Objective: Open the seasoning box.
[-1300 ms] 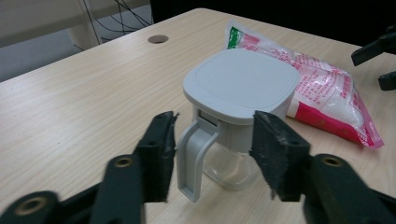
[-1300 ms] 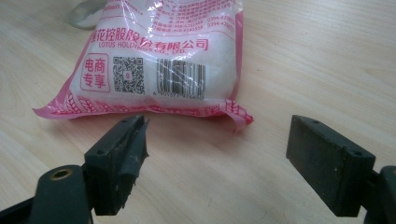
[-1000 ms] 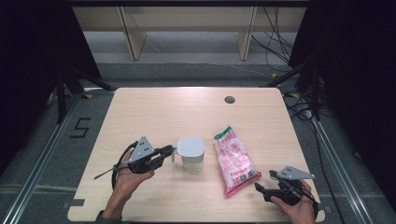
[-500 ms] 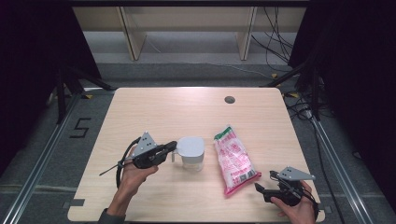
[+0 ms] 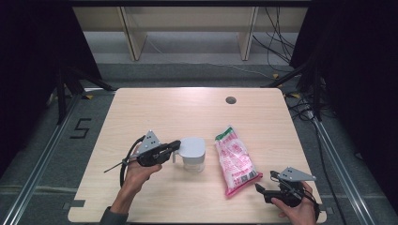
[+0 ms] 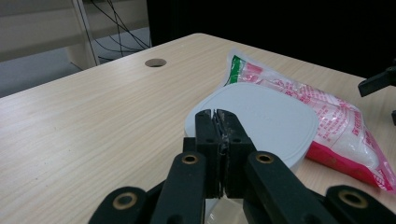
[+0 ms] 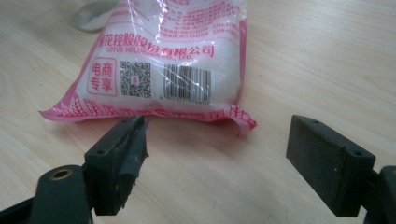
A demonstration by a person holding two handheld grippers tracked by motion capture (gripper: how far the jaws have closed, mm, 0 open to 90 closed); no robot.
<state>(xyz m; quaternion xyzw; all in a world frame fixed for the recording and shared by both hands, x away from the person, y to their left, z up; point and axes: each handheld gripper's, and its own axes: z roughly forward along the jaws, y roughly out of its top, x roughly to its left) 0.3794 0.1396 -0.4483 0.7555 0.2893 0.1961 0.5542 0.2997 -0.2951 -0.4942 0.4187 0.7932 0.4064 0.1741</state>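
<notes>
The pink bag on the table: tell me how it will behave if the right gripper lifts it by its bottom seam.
The pink bag looks like thin film around loose white grains, so it would probably sag and shift. The flat sealed edge facing the open right gripper should pinch easily. The glossy plastic may slip.

Overhead view; gripper views close, sharing bag (image 6: 327, 116).

A pale wooden table (image 5: 155, 112) with rounded corners stands on a grey floor; a small round hole (image 5: 230, 100) sits near its far edge, right of centre. A black figure 5 (image 5: 80, 127) is marked on the floor just left of the table; metal rails (image 5: 42, 164) run along both sides. Beyond the table stand light wooden shelf uprights (image 5: 131, 40); dark cables (image 5: 277, 28) trail across the floor at the right; black curtains (image 5: 33, 47) close both flanks.
</notes>
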